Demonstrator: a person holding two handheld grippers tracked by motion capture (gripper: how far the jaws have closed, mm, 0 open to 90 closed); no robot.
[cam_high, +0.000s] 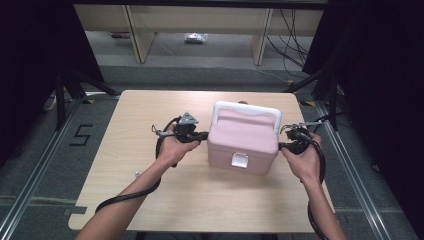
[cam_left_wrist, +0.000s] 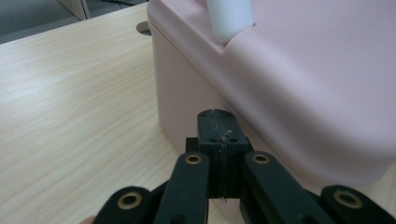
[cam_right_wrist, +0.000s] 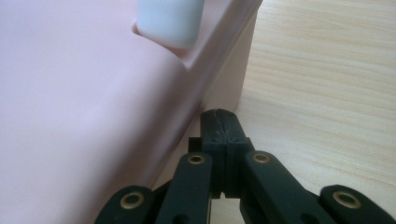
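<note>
A pink lidded box (cam_high: 243, 142) with a white handle (cam_high: 246, 112) and a white front latch (cam_high: 239, 160) stands on the wooden table (cam_high: 145, 112). My left gripper (cam_high: 203, 136) is at the box's left side, jaws shut with nothing between them; in the left gripper view its tips (cam_left_wrist: 218, 122) sit under the lid's overhang against the pink box (cam_left_wrist: 299, 79). My right gripper (cam_high: 283, 146) is at the box's right side, also shut and empty; its tips (cam_right_wrist: 221, 122) rest at the wall of the pink box (cam_right_wrist: 84, 107) below the lid rim.
A round cable hole (cam_left_wrist: 144, 28) is in the table beyond the box. Metal rails (cam_high: 350, 165) run along both sides of the table. Desk legs (cam_high: 140, 35) and cables (cam_high: 292, 35) lie on the floor beyond the far edge.
</note>
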